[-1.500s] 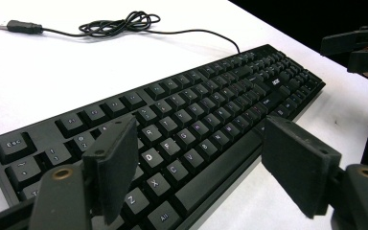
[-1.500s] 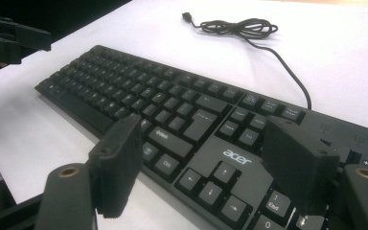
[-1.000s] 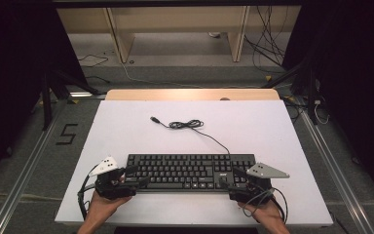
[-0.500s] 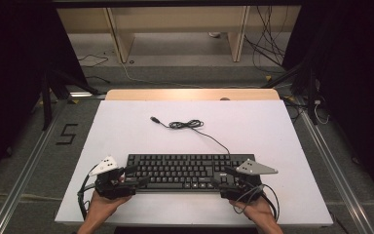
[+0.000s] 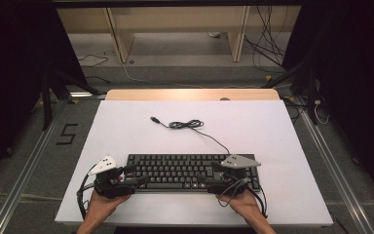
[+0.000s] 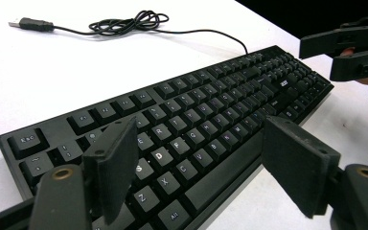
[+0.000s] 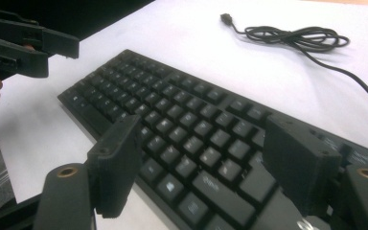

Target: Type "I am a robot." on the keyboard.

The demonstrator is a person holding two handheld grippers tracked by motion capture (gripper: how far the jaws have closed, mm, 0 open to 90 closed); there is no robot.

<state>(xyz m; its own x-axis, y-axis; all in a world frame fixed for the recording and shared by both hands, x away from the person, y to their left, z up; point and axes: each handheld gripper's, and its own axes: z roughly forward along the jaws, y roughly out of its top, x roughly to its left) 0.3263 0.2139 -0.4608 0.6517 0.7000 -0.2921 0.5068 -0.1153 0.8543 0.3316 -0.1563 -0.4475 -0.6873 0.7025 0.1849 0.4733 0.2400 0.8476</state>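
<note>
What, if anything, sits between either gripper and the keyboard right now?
Nothing visible does. The left gripper and right gripper both hang with jaws open over the near edge of the keyboard, one toward each end. The keyboard's cable lies coiled on the far side, away from both.

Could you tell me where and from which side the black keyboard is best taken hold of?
Probably by its two short ends, one gripper each. The keyboard lies flat, long and thin, so a single central grip would likely tip it. The left gripper and right gripper, both open, already straddle its near edge from the person's side.
</note>
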